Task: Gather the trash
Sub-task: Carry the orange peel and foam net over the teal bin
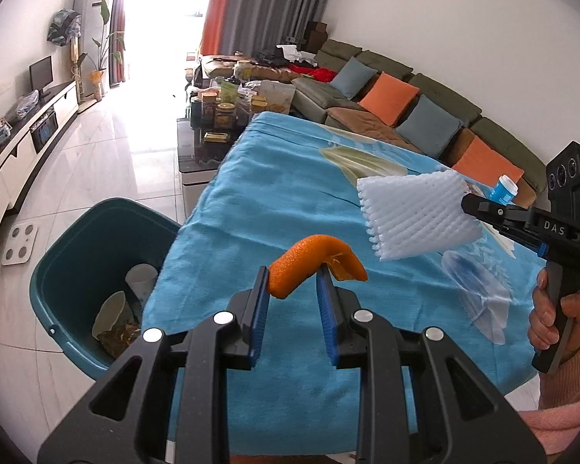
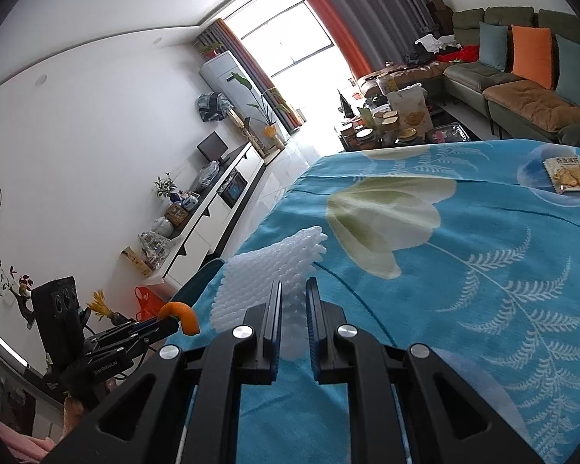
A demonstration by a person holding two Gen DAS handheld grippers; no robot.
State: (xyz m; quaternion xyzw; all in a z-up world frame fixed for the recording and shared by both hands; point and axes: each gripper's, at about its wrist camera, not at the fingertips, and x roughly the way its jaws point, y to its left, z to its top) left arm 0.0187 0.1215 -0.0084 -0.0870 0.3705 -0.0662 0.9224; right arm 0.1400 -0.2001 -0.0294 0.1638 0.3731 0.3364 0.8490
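Observation:
My left gripper (image 1: 294,279) is shut on a curled piece of orange peel (image 1: 316,262), held above the blue cloth-covered table (image 1: 282,201). The right gripper (image 2: 294,288) is shut on a white foam fruit net (image 2: 266,274), which sticks out ahead of its fingers. In the left wrist view the foam net (image 1: 413,214) hangs from the right gripper (image 1: 468,202) to the right of the peel. The peel (image 2: 181,315) and the left gripper (image 2: 166,323) show at lower left in the right wrist view. A teal trash bin (image 1: 92,266) stands on the floor left of the table, with cups and scraps inside.
A snack packet (image 2: 568,174) lies at the table's far right. A blue-capped bottle (image 1: 503,189) shows behind the right gripper. Jars crowd a low table (image 1: 220,112) beyond; a sofa (image 1: 406,112) runs along the right. A white scale (image 1: 19,240) lies on the tiled floor.

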